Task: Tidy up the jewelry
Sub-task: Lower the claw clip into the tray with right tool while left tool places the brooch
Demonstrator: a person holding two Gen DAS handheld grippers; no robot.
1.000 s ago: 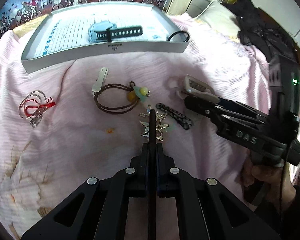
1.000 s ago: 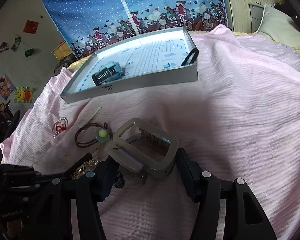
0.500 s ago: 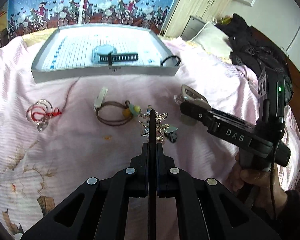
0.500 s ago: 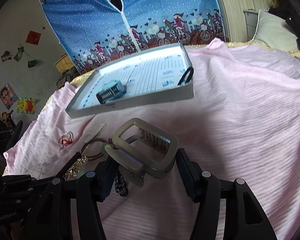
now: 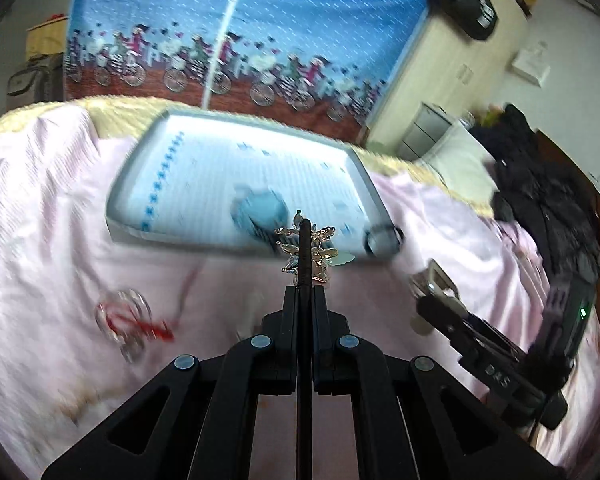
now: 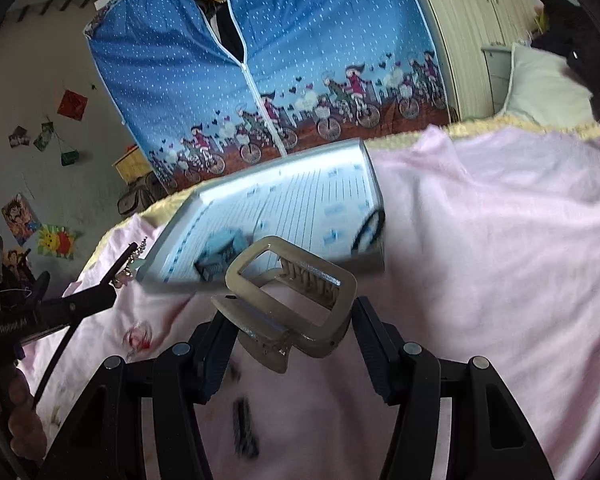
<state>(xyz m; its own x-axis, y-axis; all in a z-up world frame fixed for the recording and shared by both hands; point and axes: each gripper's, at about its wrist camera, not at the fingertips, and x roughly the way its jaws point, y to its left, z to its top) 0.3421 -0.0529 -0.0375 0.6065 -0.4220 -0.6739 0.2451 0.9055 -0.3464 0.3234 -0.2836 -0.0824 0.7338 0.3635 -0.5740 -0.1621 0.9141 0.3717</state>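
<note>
While the tray [image 5: 236,168] is lying on the pink blanket [image 6: 500,216], the right gripper [image 6: 290,320] is clamping a beige claw clip [image 6: 296,300], long axis crosswise, and the left gripper [image 5: 305,256] is pinching a gold charm [image 5: 320,258] aloft, fingers pointing trayward.

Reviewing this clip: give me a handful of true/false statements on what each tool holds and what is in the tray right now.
1. The left tool is shut on a gold-toned sparkly brooch. True.
2. The right tool is empty. False: it grips a large beige rectangular hair claw clip.
3. The pale blue shallow tray holds nothing. False: a light blue watch lies inside.
4. The silver rings with red cord lie on the pink blanket, outside the tray. True.
</note>
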